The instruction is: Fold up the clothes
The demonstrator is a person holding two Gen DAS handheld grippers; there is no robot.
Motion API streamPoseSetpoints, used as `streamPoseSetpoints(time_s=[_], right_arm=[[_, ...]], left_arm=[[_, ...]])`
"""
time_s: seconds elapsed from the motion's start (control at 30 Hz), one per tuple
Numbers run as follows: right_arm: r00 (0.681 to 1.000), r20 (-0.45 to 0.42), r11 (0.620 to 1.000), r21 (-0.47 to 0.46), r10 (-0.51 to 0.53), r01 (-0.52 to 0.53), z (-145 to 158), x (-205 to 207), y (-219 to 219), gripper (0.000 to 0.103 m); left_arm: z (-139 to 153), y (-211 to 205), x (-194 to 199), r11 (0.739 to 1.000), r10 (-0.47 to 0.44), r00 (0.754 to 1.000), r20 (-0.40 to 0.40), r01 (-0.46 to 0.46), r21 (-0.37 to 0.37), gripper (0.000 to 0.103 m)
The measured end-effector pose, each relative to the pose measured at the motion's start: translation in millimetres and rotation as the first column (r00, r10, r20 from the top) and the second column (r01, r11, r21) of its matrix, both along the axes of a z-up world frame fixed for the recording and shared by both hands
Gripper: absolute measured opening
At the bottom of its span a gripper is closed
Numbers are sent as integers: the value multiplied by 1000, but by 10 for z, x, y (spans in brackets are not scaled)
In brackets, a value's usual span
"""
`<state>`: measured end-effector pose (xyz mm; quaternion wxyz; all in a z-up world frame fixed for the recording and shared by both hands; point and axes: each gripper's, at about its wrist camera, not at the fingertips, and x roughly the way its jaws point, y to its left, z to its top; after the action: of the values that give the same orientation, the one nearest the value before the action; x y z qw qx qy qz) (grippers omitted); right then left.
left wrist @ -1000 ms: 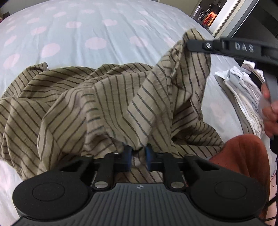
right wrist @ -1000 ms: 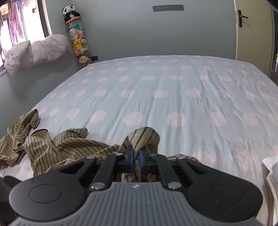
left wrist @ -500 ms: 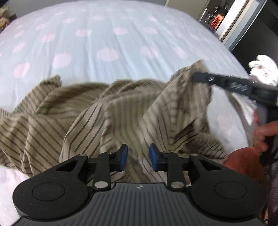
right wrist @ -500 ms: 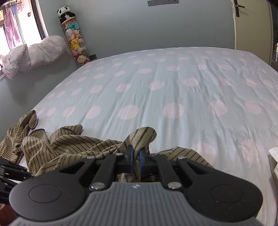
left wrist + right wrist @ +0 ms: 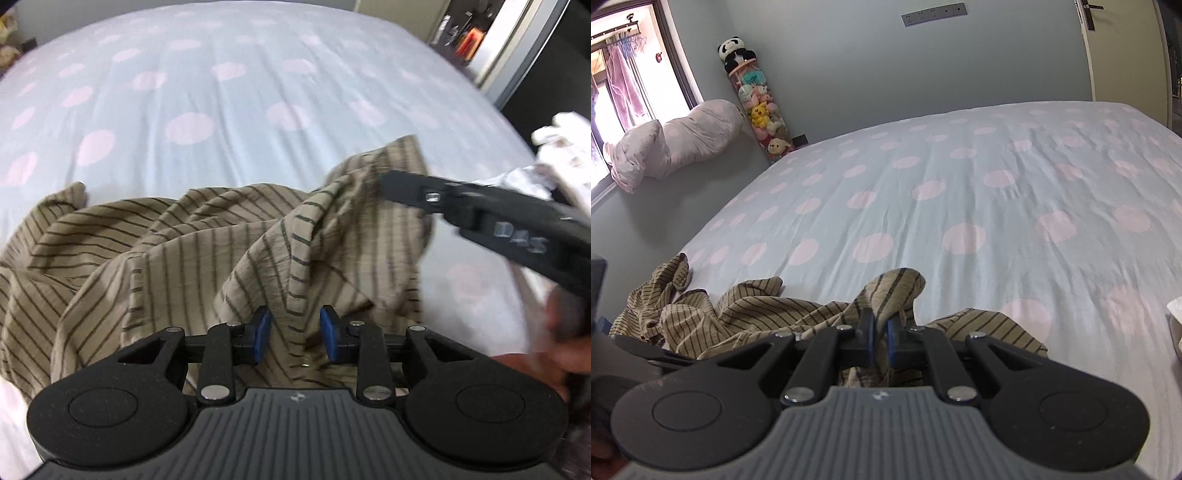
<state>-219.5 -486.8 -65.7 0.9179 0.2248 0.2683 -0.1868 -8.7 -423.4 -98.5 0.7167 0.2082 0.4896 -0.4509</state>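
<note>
A crumpled tan garment with dark stripes (image 5: pixel 184 251) lies at the near edge of a pale blue bed with pink dots (image 5: pixel 258 92). My left gripper (image 5: pixel 293 334) hovers over it with its jaws opening; a ridge of the cloth runs through the gap, and the blue pads (image 5: pixel 262 332) stand clear of it. My right gripper (image 5: pixel 881 338) is shut on a bunched corner of the same garment (image 5: pixel 757 314) and holds it lifted off the bed (image 5: pixel 960 184). In the left wrist view the right gripper (image 5: pixel 386 184) reaches in from the right with that corner pinched.
A heap of white clothes (image 5: pixel 554 155) sits at the bed's right edge. A person's hand (image 5: pixel 565 332) holds the right gripper. Rolled bedding (image 5: pixel 672 147) rests on the window sill, beside a tube of plush toys (image 5: pixel 761 110). A door (image 5: pixel 1123 48) stands at the back right.
My left gripper's jaws have parted and let go of the fold they pinched. The right gripper has sunk a little with the cloth corner still in it.
</note>
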Motion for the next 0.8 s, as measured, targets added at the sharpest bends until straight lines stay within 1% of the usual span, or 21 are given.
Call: streamPoseSetpoints(time_s=[0.13, 0.17, 0.23, 0.3, 0.33, 0.37, 0.4, 0.57, 0.73, 0.77, 0.8], right_arm=[[1000, 19, 1000, 8, 5, -5, 8, -67, -9, 8], [1000, 24, 1000, 11, 6, -6, 10, -77, -12, 8], [1000, 31, 1000, 15, 8, -8, 9, -93, -18, 8], [999, 31, 1000, 18, 9, -10, 4, -115, -34, 8], [1000, 30, 1000, 20, 9, -10, 2, -123, -44, 8], [1000, 28, 1000, 21, 9, -10, 0, -130, -54, 8], [1000, 26, 1000, 23, 9, -10, -1, -136, -63, 8], [1000, 21, 1000, 21, 16, -16, 9, -128, -61, 8], [997, 26, 997, 39, 70, -71, 13, -19, 59, 9], [996, 26, 995, 41, 86, -87, 15, 15, 99, 10], [995, 27, 994, 44, 101, -102, 17, 45, 138, 13]], left_arm=[[-36, -74, -59, 999, 19, 995, 100, -23, 39, 27], [-45, -86, -58, 999, 20, 993, 112, -25, 43, 27], [-66, -106, -39, 999, 24, 993, 113, -28, 39, 27], [-69, -115, -17, 999, 23, 994, 108, -27, 35, 15], [-61, -111, -9, 999, 21, 994, 107, -25, 32, 14], [-36, -91, -13, 999, 17, 994, 106, -20, 28, 9], [-10, -69, -11, 1000, 13, 994, 106, -15, 23, 5], [210, 118, 118, 1000, 6, 994, 105, -7, 9, 3], [517, 340, 329, 1000, 16, 990, 143, -15, -8, 3], [578, 370, 357, 1000, 15, 987, 158, -14, -8, 3], [634, 401, 397, 1000, 16, 984, 178, -15, -8, 3]])
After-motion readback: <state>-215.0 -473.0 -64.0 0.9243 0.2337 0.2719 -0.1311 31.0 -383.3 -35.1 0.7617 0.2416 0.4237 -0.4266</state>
